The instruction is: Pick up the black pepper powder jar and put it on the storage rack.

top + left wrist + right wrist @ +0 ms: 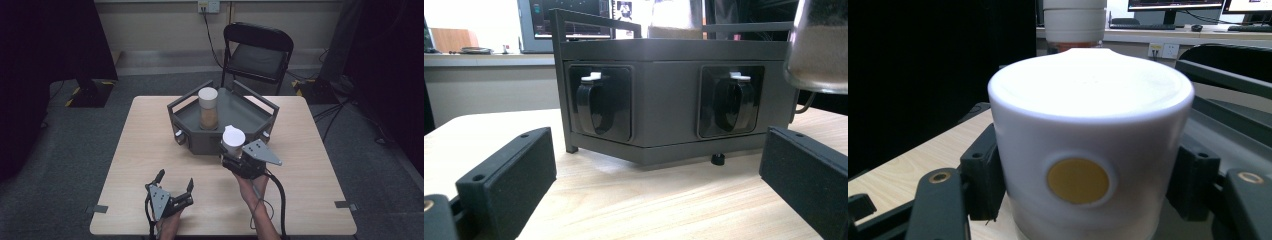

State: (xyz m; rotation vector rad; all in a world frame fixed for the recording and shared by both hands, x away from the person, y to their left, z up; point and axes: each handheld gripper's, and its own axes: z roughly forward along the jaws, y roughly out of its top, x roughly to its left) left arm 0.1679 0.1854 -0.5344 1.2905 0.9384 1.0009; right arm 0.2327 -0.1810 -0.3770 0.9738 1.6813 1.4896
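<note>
On the pale wooden table (150,150), the right gripper (234,156) grips a white-lidded jar (233,137) near the grey tray (250,117); the left gripper (175,186) rests open; a black chair (257,55) stands far behind.

I hold my right gripper (233,152) at the front edge of the dark grey tray (186,116), and its jaws are closed on a jar with a white lid (233,136). This jar stands upright, just in front of the tray's front wall. Inside the tray a second jar (208,108) stands upright, also with a white lid and with brown content, near the left side. My left gripper (174,181) is near the front edge of the wooden table (145,145), well apart from the tray, with its jaws spread and nothing between them. Behind the table stands a black folding chair (257,55).
</note>
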